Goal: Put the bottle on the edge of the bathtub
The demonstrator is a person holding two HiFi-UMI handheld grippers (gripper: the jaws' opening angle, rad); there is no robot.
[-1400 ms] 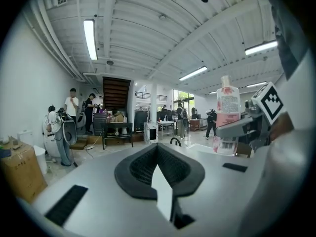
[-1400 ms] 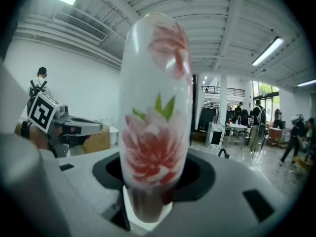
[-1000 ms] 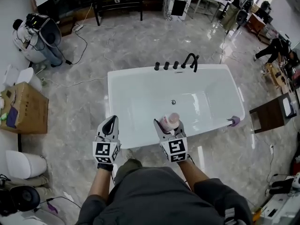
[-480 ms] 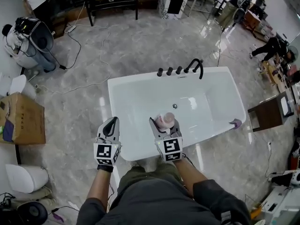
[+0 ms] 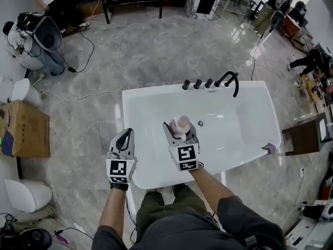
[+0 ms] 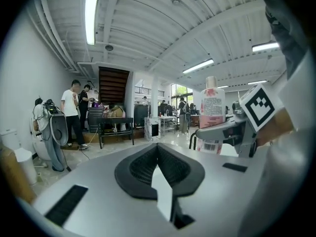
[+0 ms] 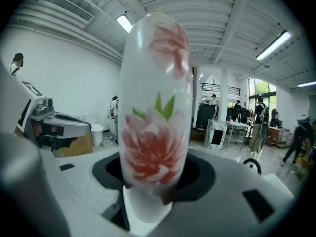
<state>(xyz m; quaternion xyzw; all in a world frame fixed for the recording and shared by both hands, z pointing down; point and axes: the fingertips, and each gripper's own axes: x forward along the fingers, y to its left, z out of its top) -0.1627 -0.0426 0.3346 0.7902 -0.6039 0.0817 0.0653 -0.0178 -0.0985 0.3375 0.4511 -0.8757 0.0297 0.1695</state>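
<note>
We stand on a grey marble-look floor (image 5: 130, 51) in a busy workshop, facing a white freestanding bathtub (image 5: 239, 162) with a black faucet (image 5: 229, 79) on its far rim. A small purple object (image 5: 269, 149) sits on the tub's right corner; we cannot tell what it is.

The right gripper (image 5: 180, 134) has its fingers pinching the bottle (image 5: 180, 124), a white one with a pink flower print and a pinkish cap. They grip it low on its body, and it stands upright. From the head view the bottle hangs over the basin, just past the near rim, touching neither rim nor tub floor.

The left gripper (image 5: 124, 138) hovers beside it near the tub's left end. Its fingers are pressed together with nothing between them.

We judge the task about halfway through. The bottle is picked up and brought to the tub, but not yet set down. What is left is to choose a flat stretch of rim, lower the bottle onto it upright, spread the fingers and back away. The rim looks narrow and glossy, so the base should sit fully on it before release.
</note>
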